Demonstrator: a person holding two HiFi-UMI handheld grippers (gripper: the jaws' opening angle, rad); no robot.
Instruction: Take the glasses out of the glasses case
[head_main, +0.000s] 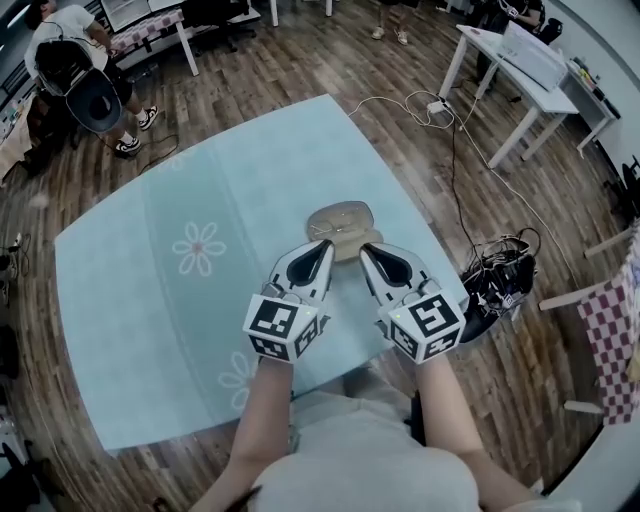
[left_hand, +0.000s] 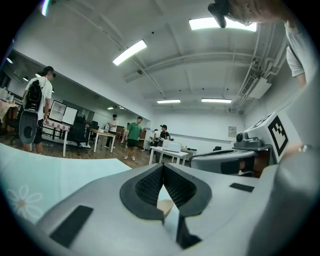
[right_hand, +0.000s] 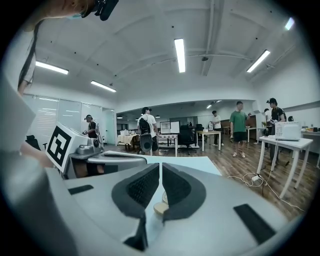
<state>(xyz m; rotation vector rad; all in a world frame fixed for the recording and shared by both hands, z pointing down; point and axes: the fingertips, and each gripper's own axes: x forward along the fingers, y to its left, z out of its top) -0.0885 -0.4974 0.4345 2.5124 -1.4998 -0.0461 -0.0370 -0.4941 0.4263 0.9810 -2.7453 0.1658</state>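
Glasses case (head_main: 342, 226) lies on table (head_main: 130, 285) beyond left tool (head_main: 324, 245) and right tool (head_main: 366, 250).

Open-plan office or lab: white rectangular desks (head_main: 497, 48), brown wood-plank floor (head_main: 300, 60), long ceiling strip lights (right_hand: 179, 54), black office chairs (left_hand: 77, 132).

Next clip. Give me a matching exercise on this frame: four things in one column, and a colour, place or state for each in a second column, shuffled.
Things:
1. glasses case
2. tablecloth
3. left gripper
4. checked cloth

Descriptions:
A. jaws together, nothing gripped
B. pale blue with flower prints
C. red and white, at the head view's right edge
D. tan, lying just ahead of the jaw tips

Pairs: 1-D, 2-B, 3-A, 4-C
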